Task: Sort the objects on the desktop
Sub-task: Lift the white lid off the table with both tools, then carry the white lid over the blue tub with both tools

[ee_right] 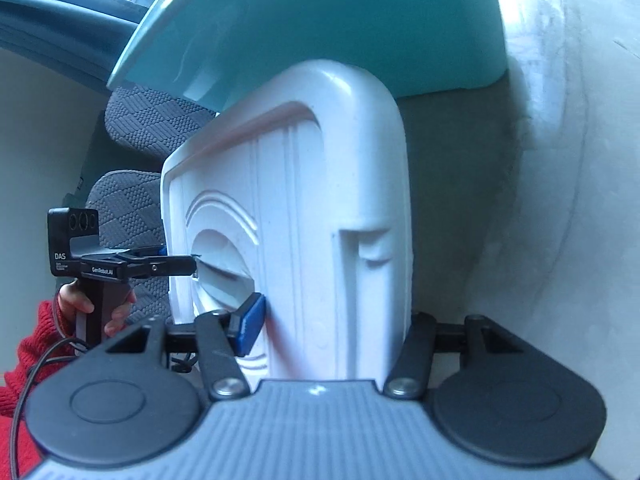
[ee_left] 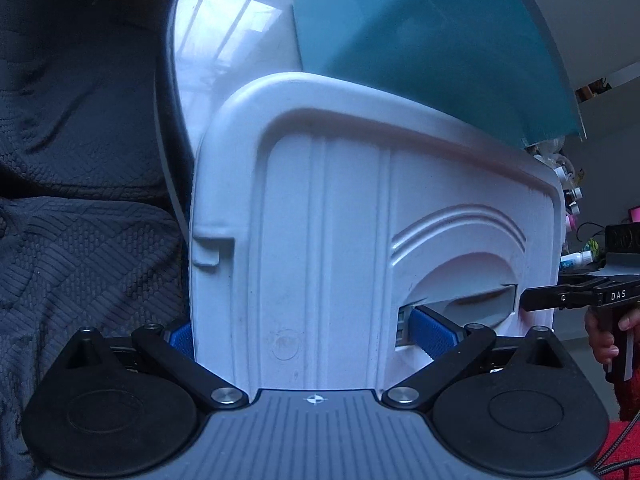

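Left hand-held gripper (ee_left: 308, 332): jaws clamped on the end wall of a white plastic storage bin (ee_left: 340, 240). One blue pad (ee_left: 434, 334) sits inside the recessed handle cutout, the other blue pad (ee_left: 181, 336) is on the outer side of the wall. Grip looks firm, pads touching plastic on both sides.

Right hand-held gripper (ee_right: 332, 332): clamped on the opposite end of the same white plastic storage bin (ee_right: 304, 208). Near blue pad (ee_right: 250, 330) presses flat on the ribbed wall beside the arched handle recess; the far finger is hidden behind the bin's edge. Jaws nearly closed, wall between them, so grasping the bin.

Each camera sees the other unit: in the left view, my right hand-held gripper comes in from the right edge, with my right hand (ee_left: 604, 332) on its grip. In the right view, my left hand-held gripper (ee_right: 188, 266) reaches into the handle recess, my left hand (ee_right: 86, 306) wrapped round its handle, red knitted sleeve (ee_right: 28, 360) behind it.

Bin is held between both units, its ribbed outer face toward both cameras. I can't tell if it still touches anything underneath.

Just beyond the bin's top edge: a teal sheet-like panel (ee_left: 432, 40), overlapping it in both views. Beyond that, a pale glossy table (ee_left: 224, 28) surface with window reflections.

Left of bin: dark grey textured fabric (ee_left: 72, 220). Far right in the left view: small bottles (ee_left: 574, 258) and clutter, too small to identify.
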Demonstrator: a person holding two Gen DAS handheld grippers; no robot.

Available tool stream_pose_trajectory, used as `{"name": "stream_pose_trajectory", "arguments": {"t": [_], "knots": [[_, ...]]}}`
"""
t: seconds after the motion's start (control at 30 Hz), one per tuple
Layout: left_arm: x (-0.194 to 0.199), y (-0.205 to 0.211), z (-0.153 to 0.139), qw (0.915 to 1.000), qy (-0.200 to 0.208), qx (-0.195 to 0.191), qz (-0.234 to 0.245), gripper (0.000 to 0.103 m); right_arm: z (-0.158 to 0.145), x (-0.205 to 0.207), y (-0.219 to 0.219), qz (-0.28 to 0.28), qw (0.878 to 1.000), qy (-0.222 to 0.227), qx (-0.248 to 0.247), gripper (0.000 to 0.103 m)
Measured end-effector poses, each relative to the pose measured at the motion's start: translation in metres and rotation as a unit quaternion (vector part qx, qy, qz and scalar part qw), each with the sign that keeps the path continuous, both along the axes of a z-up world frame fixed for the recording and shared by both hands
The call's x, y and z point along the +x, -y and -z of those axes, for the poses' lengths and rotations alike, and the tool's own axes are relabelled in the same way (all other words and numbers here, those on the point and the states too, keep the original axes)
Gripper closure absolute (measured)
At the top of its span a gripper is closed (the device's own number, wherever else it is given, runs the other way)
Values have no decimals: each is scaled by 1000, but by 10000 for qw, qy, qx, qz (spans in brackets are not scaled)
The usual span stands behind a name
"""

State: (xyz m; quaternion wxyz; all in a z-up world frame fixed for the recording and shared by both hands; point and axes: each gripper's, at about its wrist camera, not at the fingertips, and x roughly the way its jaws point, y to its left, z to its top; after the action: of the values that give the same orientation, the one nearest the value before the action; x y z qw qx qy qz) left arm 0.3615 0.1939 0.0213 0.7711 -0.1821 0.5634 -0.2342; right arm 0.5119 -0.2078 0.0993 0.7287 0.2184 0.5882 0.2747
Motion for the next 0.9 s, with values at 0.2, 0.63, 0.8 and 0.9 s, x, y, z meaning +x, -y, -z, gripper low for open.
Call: {"name": "stream_pose_trajectory", "arguments": {"t": [0.2,0.63,0.8,0.9], "knots": [[-32,29,-16,9996,122,202,-136,1,1,-18,23,-6,9998,-28,187,48],[-140,107,-52,9963,226,575,-590,1,-2,-73,77,-251,9978,-104,597,48],[-167,123,-87,9928,280,775,-871,1,-8,-77,85,-304,9958,-207,840,48],[-176,128,-117,9910,406,866,-932,1,-22,-74,88,-364,9947,-144,952,48]]}}
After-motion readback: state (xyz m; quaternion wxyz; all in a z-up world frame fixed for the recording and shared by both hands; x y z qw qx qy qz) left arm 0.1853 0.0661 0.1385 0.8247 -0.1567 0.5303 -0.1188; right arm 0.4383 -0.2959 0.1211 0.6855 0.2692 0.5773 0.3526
